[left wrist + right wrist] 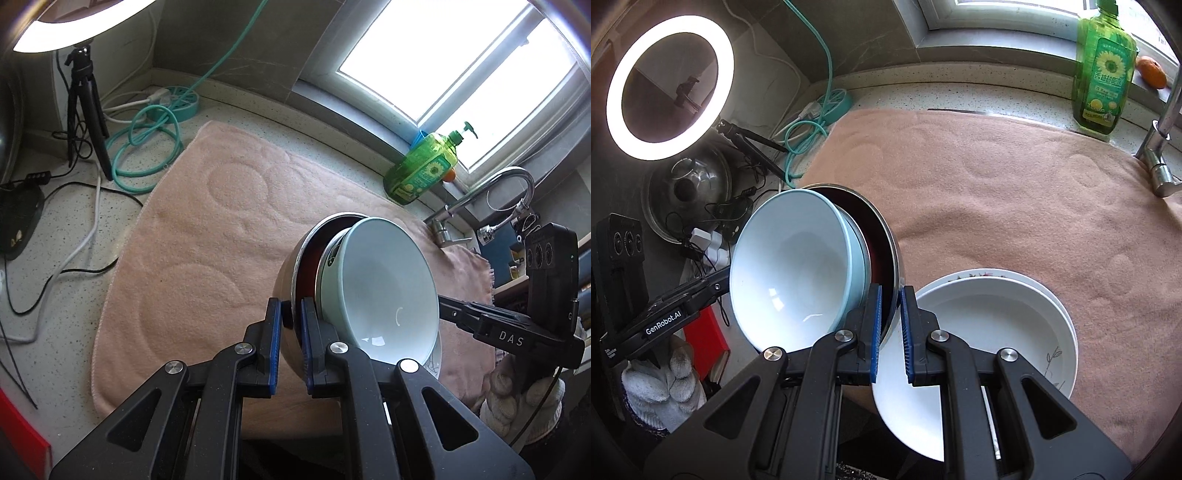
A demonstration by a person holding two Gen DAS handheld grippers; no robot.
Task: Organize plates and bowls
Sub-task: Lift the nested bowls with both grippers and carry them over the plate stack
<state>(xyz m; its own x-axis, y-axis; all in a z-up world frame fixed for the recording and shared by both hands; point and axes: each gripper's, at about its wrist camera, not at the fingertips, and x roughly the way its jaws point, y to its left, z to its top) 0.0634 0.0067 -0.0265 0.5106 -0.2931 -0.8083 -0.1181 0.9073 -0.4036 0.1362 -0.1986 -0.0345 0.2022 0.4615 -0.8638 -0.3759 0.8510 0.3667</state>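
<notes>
One steel bowl with a dark red inside [882,236] is in view, with two pale blue ceramic bowls [790,269] nested in it. Two white ceramic plates [997,325] lie stacked on one pink towel [1015,192]. There are two black two-finger grippers: the left gripper [291,332] and the right gripper [891,332]. One green bottle of dish soap [1104,70], one orange fruit [1152,72], one lit ring lamp [670,86] and one steel tap [491,199] complete the count.
</notes>
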